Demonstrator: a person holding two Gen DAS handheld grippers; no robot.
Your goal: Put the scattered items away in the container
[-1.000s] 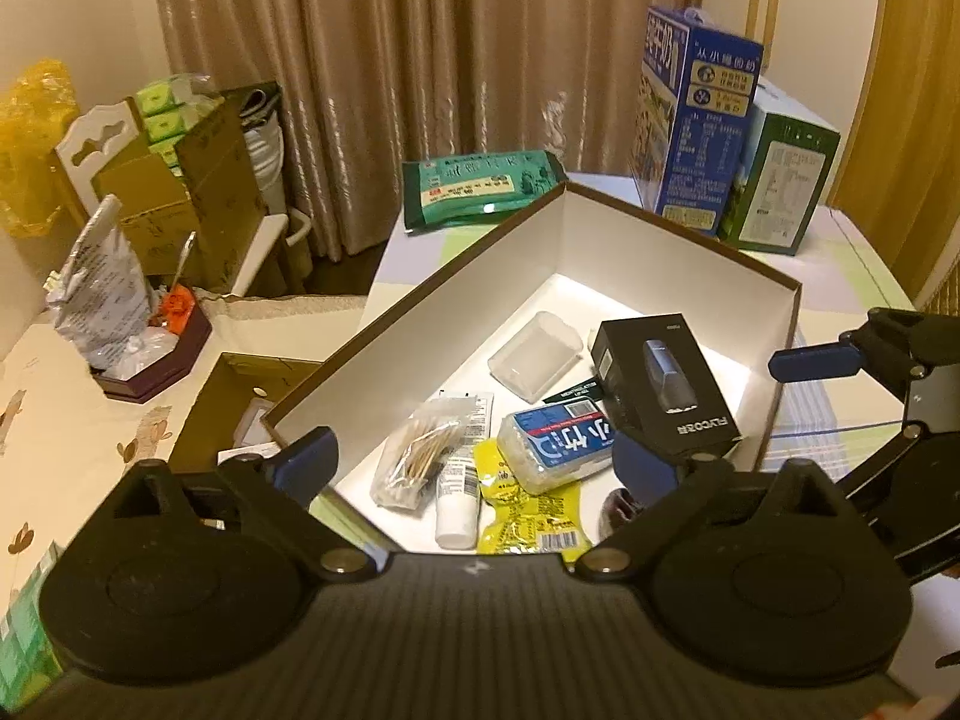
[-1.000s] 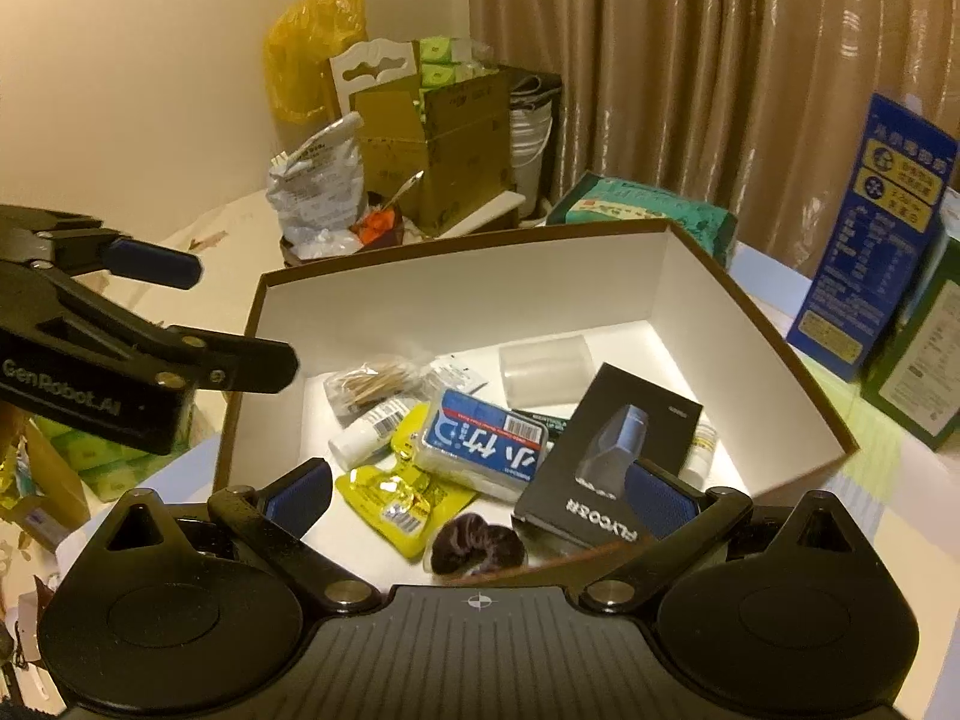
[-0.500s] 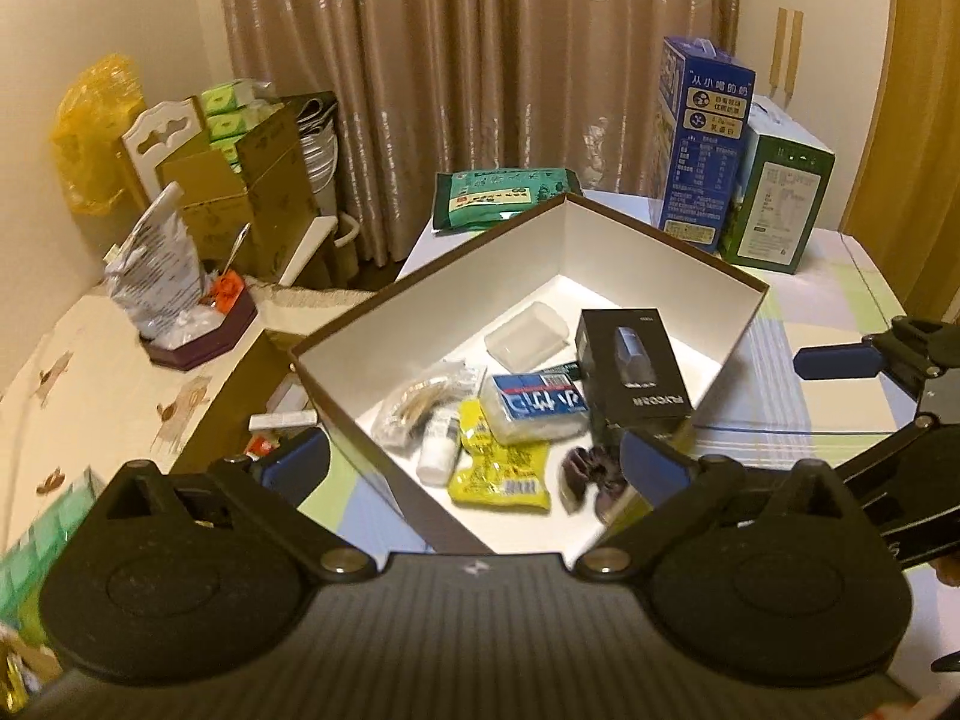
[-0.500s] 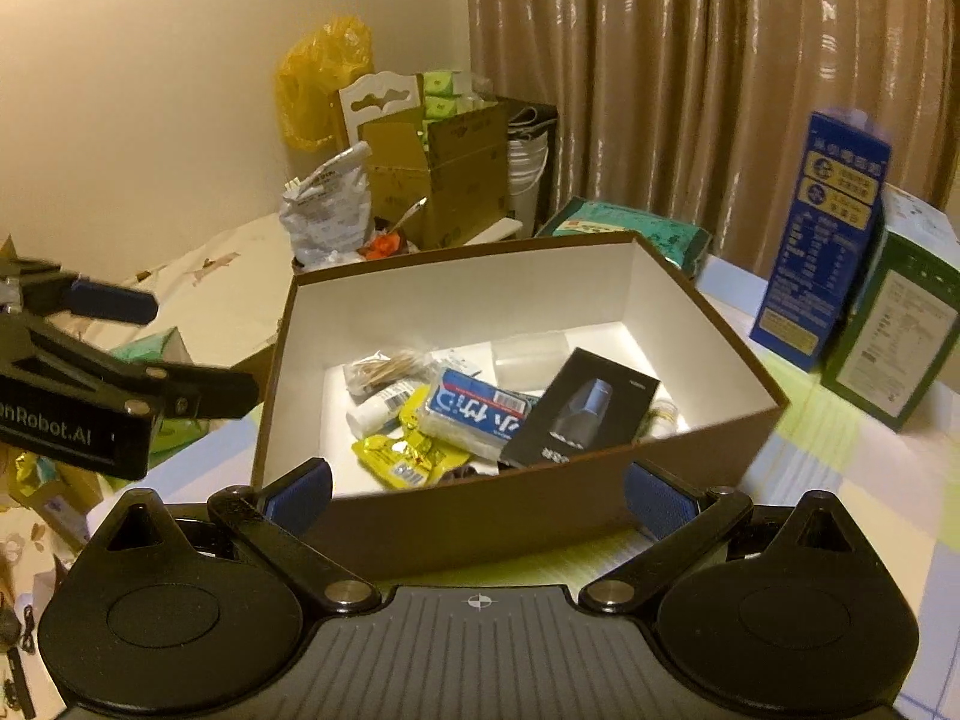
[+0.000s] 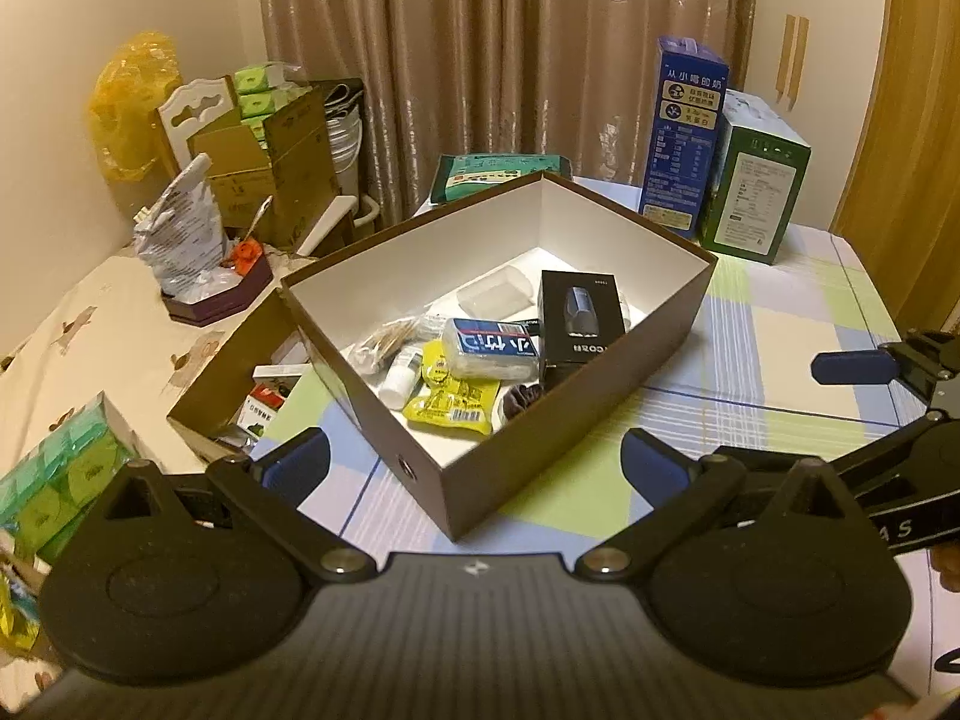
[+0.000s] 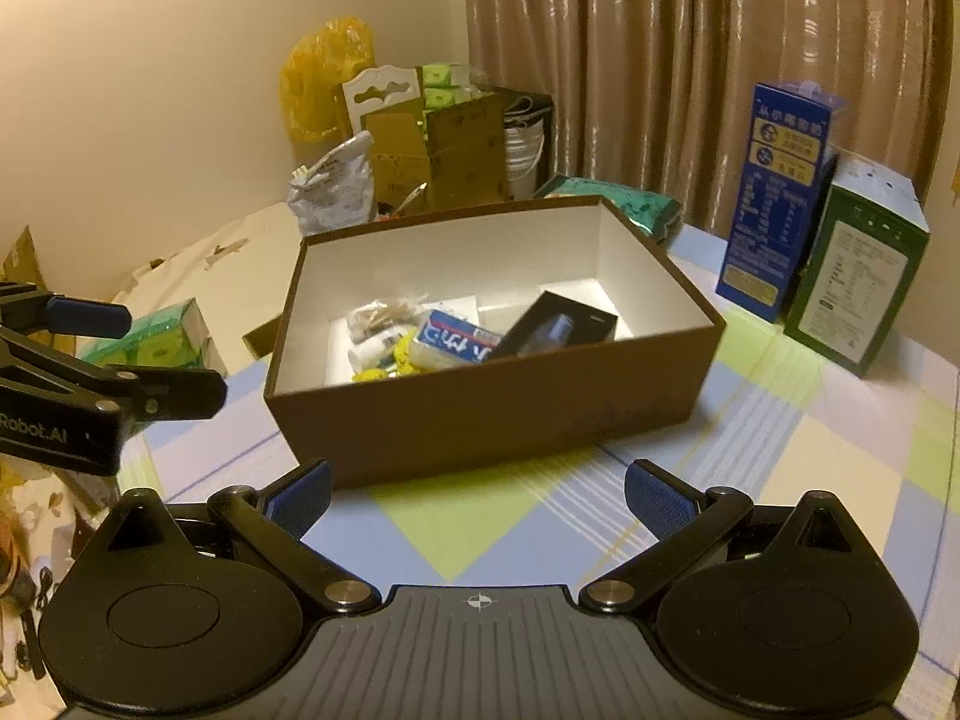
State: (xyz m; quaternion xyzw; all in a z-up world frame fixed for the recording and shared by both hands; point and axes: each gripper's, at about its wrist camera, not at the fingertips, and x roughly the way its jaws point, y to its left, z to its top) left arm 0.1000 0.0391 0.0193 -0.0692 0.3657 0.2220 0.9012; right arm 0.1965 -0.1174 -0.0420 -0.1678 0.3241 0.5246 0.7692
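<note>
Compared with a second ago, the brown cardboard box (image 5: 543, 420) is seen from farther back in both views: its outer walls and the checked tablecloth (image 5: 750, 372) now fill the lower middle of each frame, where formerly only the white interior showed. The left gripper (image 5: 474, 465) is held with its jaws spread wide and nothing between them; the right gripper (image 6: 477, 495) is likewise wide and empty, its blue ribbed pads (image 6: 657, 498) clear of the box.

The tidied items are gathered inside the box, at frame centre: a matte black carton (image 5: 579, 315), a glossy blue-and-white pack (image 5: 489, 348), a crinkled yellow sachet (image 5: 450, 402), a small white bottle (image 5: 402, 381), a clear bag of what may be cotton swabs (image 5: 384, 339), and a frosted plastic case (image 5: 495, 294). A dark, soft object (image 5: 519, 402), possibly a hair tie, is only partly visible.
</note>
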